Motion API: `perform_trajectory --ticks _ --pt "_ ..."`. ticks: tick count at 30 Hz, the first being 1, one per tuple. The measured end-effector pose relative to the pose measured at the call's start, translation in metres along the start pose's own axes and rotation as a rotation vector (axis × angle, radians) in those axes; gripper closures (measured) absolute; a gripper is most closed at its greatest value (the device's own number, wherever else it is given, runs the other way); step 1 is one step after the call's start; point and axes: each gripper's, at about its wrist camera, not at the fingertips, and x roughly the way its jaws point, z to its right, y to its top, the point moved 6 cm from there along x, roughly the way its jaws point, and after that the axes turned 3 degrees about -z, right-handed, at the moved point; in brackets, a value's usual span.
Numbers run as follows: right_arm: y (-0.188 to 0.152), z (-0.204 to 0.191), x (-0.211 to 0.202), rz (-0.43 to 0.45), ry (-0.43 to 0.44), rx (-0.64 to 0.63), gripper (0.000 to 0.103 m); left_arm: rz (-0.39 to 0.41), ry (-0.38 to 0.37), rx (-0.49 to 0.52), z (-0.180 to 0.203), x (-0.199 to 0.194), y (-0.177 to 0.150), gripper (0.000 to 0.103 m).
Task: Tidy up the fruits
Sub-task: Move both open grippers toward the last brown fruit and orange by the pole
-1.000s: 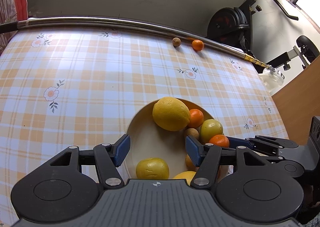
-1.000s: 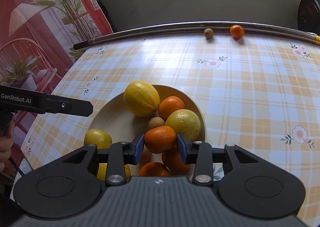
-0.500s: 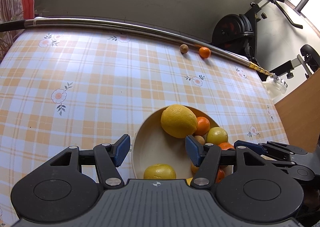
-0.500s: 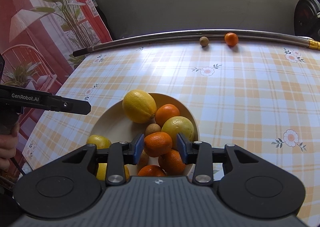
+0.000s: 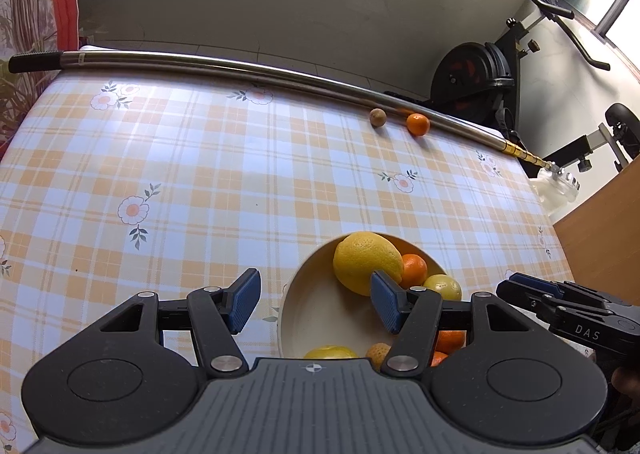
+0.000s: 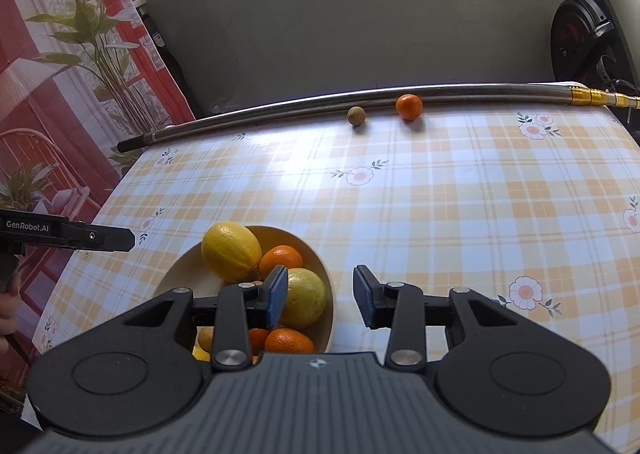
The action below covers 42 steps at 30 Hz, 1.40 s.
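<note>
Fruits (image 6: 231, 251) yellow and orange, heaped in cream bowl (image 6: 329, 296); both grippers' fingers apart, empty

Both grippers tilt downward; the left gripper (image 5: 315, 306) is half open, the right gripper (image 6: 320, 296) open and empty

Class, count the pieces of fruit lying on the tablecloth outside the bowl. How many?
2: a small brown fruit and a tangerine, side by side near the metal pole at the far edge of the tablecloth. More could lie outside the cameras' view.
</note>
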Motion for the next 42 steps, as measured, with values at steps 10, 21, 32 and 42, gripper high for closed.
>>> perform_trajectory --ticks 10,21,32,42 --pt "0.029 0.036 -0.024 0.086 -0.073 0.031 0.063 0.097 0.036 -0.013 -0.007 -0.023 0.035 0.040" --pt "0.048 0.057 -0.028 0.119 -0.118 0.022 0.063 0.137 0.055 0.020 0.012 -0.020 0.064 0.040" --pt "0.073 0.073 -0.005 0.113 -0.127 0.005 0.063 0.161 0.047 0.122 0.056 0.008 0.105 0.040" --pt "0.103 0.092 0.038 0.110 -0.119 -0.001 0.063 0.205 0.067 0.211 0.104 0.083 0.154 0.040"
